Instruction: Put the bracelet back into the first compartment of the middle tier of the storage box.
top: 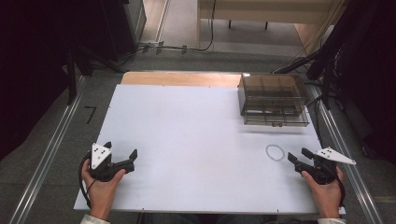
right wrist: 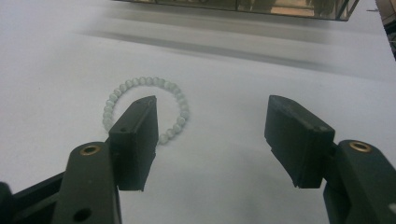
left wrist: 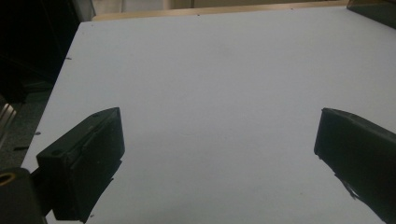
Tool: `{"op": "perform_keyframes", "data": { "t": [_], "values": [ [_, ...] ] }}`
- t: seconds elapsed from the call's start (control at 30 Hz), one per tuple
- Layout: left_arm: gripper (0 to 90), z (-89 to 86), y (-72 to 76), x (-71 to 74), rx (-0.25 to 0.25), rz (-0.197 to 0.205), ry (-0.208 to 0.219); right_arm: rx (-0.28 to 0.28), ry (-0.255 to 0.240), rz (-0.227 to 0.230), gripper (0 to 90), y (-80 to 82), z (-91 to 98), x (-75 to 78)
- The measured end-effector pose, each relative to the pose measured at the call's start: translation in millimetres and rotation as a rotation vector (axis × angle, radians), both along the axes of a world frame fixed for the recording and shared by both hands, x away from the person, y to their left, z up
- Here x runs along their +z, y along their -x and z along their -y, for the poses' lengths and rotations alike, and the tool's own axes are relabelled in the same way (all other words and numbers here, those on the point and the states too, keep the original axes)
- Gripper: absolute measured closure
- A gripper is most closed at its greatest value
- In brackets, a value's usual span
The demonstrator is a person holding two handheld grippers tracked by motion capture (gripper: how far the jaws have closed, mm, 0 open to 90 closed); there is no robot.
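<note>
bead bracelet (right wrist: 140, 100) partly behind claw

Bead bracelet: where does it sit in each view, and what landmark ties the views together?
High view: bead bracelet lies on the white table, right side, just ahead of the right gripper.
Left gripper view: not in it.
Right gripper view: left of centre, partly behind one jaw.
Shared landmark: the clear compartment box.

Pale bead bracelet (top: 275, 152) (right wrist: 122, 96) flat on white table (top: 196, 140), closed ring, near clear compartment box (top: 273, 99).
</note>
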State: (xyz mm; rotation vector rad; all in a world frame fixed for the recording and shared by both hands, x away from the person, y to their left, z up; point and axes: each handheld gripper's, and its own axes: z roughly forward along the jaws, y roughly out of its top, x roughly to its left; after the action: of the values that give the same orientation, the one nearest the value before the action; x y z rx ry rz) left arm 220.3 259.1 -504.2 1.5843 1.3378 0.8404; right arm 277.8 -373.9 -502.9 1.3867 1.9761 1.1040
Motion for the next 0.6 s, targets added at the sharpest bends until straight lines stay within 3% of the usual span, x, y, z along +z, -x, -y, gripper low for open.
{"op": "perform_keyframes", "data": {
  "t": [0.6],
  "values": [
    [1.8, 1.0, 0.7, 0.5, -0.001, 0.007, -0.001, -0.006, 0.001, 0.001, 33.6, 0.7, -0.2, 0.4]
  ]
}}
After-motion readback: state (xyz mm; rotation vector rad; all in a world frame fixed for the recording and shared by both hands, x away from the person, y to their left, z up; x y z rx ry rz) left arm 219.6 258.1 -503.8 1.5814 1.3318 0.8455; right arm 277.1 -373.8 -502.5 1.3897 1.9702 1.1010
